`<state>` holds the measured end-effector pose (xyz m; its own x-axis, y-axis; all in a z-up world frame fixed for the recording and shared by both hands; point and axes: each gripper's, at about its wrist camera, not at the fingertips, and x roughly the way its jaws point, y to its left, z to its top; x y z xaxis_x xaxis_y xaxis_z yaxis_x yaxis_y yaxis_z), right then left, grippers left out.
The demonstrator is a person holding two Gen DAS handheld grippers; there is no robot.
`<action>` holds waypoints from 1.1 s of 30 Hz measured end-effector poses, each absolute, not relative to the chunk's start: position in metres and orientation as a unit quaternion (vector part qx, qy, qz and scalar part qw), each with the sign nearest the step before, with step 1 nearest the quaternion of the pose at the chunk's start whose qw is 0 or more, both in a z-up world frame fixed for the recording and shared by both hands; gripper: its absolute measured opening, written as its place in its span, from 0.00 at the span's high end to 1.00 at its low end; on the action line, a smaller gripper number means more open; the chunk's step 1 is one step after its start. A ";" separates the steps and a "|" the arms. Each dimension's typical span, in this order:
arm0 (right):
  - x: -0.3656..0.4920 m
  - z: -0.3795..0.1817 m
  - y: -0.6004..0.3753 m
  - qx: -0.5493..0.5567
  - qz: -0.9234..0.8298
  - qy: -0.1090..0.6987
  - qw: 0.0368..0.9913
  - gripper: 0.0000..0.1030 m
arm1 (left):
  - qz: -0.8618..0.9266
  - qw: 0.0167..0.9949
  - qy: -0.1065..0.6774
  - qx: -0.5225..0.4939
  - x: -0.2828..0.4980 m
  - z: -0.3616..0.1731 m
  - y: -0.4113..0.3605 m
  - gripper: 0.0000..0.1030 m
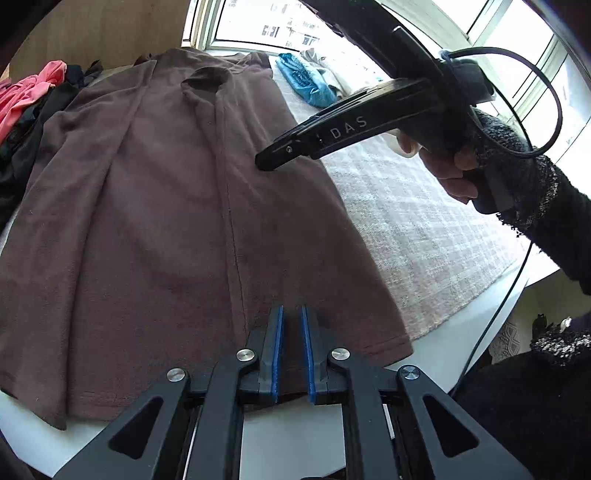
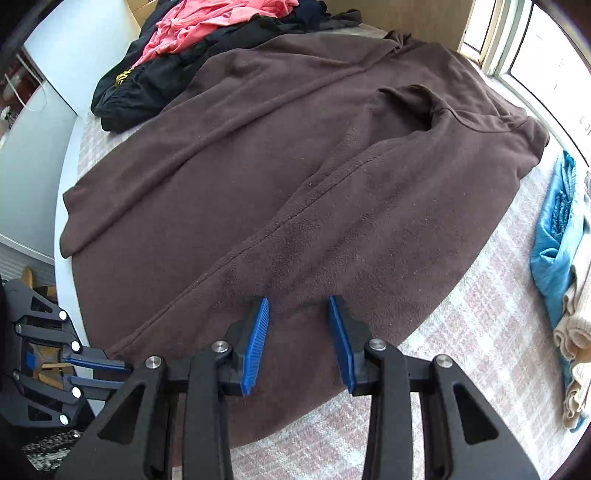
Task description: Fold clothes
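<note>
Left gripper (image 1: 292,350) w/ blue pads nearly shut, nothing pinched, above near hem of brown top (image 1: 155,221). Right gripper (image 2: 298,341) half open, empty, over same top; pink clothes (image 2: 207,22) far left.

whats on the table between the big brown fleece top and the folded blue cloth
Nothing: only bare checked tablecloth separates the brown fleece top from the folded blue cloth, clearest in the right wrist view.

Open checked cloth (image 2: 461,332) at four o'clock of the brown top (image 2: 295,166), easy to pass. Blocked at eleven o'clock by piled clothes (image 2: 192,44), at three o'clock by blue folded cloth (image 2: 554,236).
</note>
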<state>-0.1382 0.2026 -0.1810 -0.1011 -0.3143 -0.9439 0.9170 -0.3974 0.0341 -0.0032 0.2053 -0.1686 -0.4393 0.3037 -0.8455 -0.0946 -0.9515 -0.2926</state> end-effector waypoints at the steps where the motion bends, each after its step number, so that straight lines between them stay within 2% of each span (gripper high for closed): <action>1: -0.129 -0.179 0.201 0.470 -0.681 0.327 0.457 0.66 | 0.845 0.115 -0.108 -0.511 0.001 -0.167 0.200 0.97; 2: -0.129 -0.175 0.199 0.477 -0.671 0.332 0.460 0.66 | 0.841 0.111 -0.115 -0.517 0.004 -0.166 0.195 0.98; 5: -0.153 -0.142 0.200 0.516 -0.661 0.256 0.481 0.66 | 0.850 0.079 -0.115 -0.508 0.019 -0.147 0.172 0.96; 7: -0.170 -0.110 0.197 0.508 -0.671 0.221 0.493 0.66 | 0.859 0.042 -0.126 -0.495 0.031 -0.131 0.146 0.92; 9: -0.185 -0.078 0.187 0.487 -0.683 0.190 0.510 0.66 | 0.866 0.003 -0.144 -0.478 0.043 -0.119 0.114 0.77; 10: -0.191 -0.065 0.177 0.479 -0.690 0.179 0.513 0.64 | 0.867 -0.019 -0.153 -0.474 0.049 -0.116 0.097 0.74; 12: -0.203 -0.039 0.155 0.461 -0.702 0.160 0.519 0.56 | 0.867 -0.063 -0.169 -0.464 0.061 -0.114 0.059 0.73; 15: -0.210 -0.014 0.124 0.432 -0.716 0.179 0.518 0.54 | 0.862 -0.087 -0.202 -0.457 0.071 -0.122 0.015 0.72; 20: -0.222 -0.016 0.076 0.439 -0.716 0.190 0.509 0.54 | 0.849 -0.083 -0.226 -0.471 0.061 -0.146 -0.014 0.66; 27: -0.246 -0.051 0.032 0.478 -0.708 0.203 0.478 0.54 | 0.826 -0.060 -0.209 -0.521 0.039 -0.177 -0.013 0.65; 29: -0.258 -0.055 0.024 0.491 -0.709 0.194 0.468 0.54 | 0.825 -0.056 -0.206 -0.523 0.036 -0.178 -0.013 0.60; 33: -0.288 -0.067 0.001 0.527 -0.711 0.167 0.434 0.54 | 0.827 -0.058 -0.166 -0.535 0.031 -0.178 -0.003 0.64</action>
